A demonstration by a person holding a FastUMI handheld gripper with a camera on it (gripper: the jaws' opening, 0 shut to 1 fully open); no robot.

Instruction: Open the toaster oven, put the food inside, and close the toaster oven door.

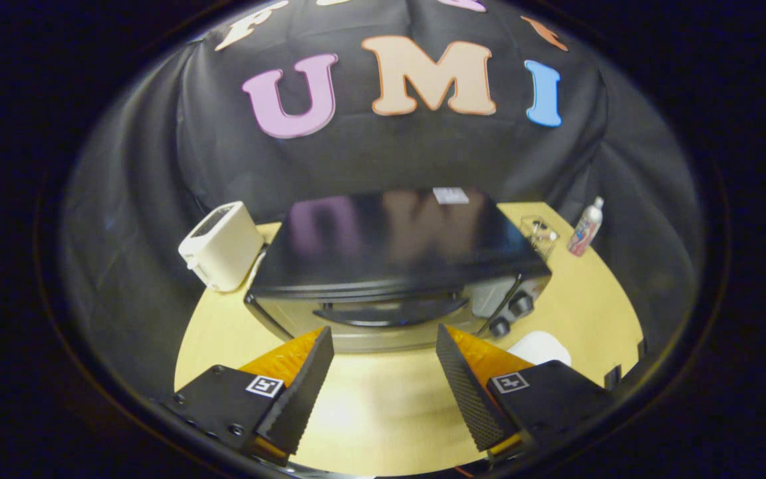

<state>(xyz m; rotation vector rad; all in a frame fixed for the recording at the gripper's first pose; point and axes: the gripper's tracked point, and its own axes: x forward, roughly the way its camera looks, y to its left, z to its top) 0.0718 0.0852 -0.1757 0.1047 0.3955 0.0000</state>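
Black and glossy, the toaster oven (396, 266) sits at twelve o'clock, just ahead of the gripper (384, 346), whose fingers are spread wide and hold nothing. Its door is shut; the curved handle (393, 311) looks rigid, the natural grip. A white toaster (222, 246) stands at ten o'clock, a bottle (586, 227) at two, something white (540, 347) behind the right finger.

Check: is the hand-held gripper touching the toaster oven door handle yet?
Apart. The gripper view shows the hand-held gripper open, both fingertips short of the door handle of the toaster oven, door closed.
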